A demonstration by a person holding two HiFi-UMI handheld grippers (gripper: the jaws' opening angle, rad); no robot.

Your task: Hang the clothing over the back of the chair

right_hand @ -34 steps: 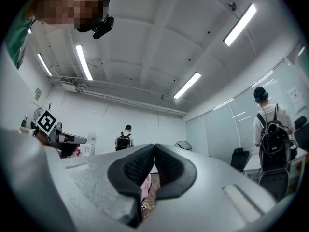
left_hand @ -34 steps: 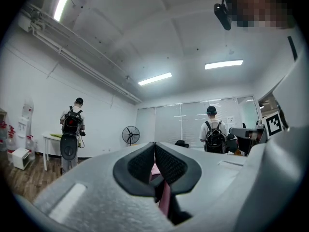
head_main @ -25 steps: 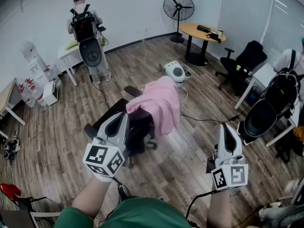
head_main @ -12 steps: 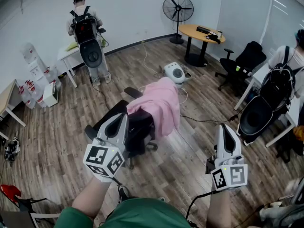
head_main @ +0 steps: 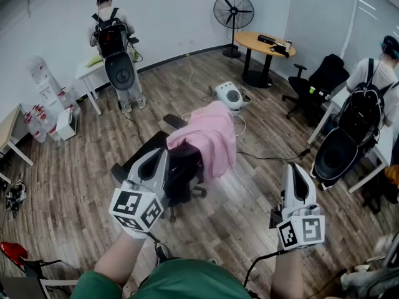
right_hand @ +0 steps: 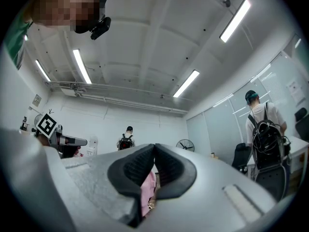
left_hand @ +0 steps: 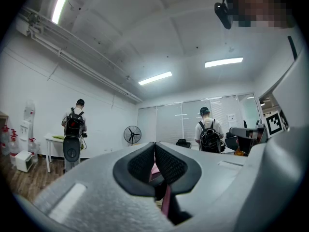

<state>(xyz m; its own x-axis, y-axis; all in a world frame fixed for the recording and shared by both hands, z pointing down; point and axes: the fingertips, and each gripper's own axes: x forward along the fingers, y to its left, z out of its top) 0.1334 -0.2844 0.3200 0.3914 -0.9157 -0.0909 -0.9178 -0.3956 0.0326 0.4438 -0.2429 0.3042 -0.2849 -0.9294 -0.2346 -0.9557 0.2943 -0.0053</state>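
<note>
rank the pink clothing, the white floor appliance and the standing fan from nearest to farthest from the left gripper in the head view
From the left gripper:
1. pink clothing, draped over the chair back, just ahead and to the right.
2. white floor appliance, on the floor beyond the chair.
3. standing fan, far back, at the top of the view.
</note>
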